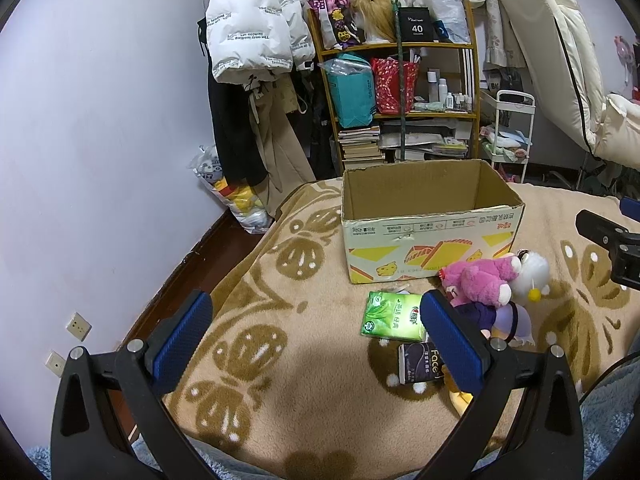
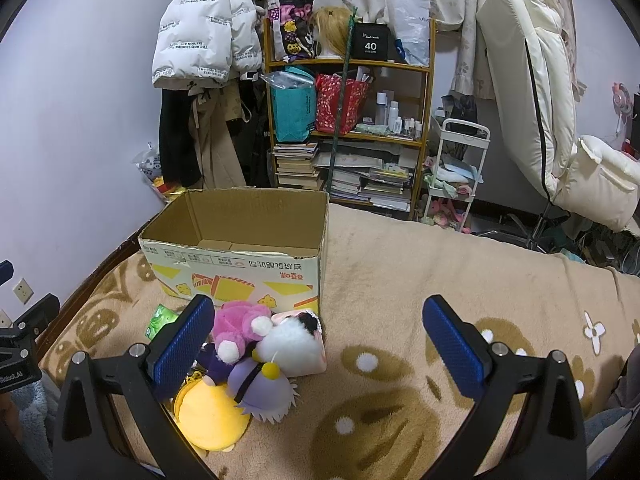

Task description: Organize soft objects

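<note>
An open, empty cardboard box stands on the beige blanket. In front of it lies a pile of plush toys: a pink one, a white one, a purple one and a yellow one. A green tissue pack and a dark tissue pack lie beside them. My left gripper is open and empty above the blanket, left of the toys. My right gripper is open and empty, the toys by its left finger.
The blanket covers a bed. Behind it stand a full wooden shelf, hanging coats, a white trolley and a cream chair. A bag of toys sits on the floor by the wall.
</note>
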Available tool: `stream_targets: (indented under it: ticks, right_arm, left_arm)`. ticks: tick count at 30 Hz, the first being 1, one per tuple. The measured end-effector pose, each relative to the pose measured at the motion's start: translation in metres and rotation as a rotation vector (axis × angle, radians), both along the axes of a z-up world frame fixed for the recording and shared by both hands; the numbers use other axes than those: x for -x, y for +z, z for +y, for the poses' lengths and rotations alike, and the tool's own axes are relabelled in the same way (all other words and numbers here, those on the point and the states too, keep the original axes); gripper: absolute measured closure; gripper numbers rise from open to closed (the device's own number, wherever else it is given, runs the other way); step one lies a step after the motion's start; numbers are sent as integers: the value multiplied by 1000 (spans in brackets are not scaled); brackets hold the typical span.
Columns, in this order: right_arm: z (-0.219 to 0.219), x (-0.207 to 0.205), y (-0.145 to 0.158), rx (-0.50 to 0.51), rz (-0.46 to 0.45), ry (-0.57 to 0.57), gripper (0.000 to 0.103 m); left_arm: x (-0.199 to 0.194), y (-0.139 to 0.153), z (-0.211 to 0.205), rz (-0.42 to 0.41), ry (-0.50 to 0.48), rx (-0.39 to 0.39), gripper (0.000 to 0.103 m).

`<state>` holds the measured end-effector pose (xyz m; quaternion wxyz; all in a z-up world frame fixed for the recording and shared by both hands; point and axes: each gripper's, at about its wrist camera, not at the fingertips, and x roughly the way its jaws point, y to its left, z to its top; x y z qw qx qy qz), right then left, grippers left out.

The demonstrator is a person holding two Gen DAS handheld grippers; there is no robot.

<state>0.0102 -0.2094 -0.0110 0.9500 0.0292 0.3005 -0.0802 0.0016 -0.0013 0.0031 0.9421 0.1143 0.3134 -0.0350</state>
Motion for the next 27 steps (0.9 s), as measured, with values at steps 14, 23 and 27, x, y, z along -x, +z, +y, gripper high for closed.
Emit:
stream_targets:
  ticks: [14, 23, 27]
  right_arm:
    - [-4, 1, -1, -3, 2, 0, 0]
    - [-3, 1, 0, -2, 3, 1, 0]
    - [-3, 1, 0, -3, 3, 0, 0]
  left_arm:
    - [0, 0, -3, -2, -3, -4, 1]
    - [1, 0, -3, -3, -4, -4, 1]
    - [1, 0, -3, -3, -4, -3, 1]
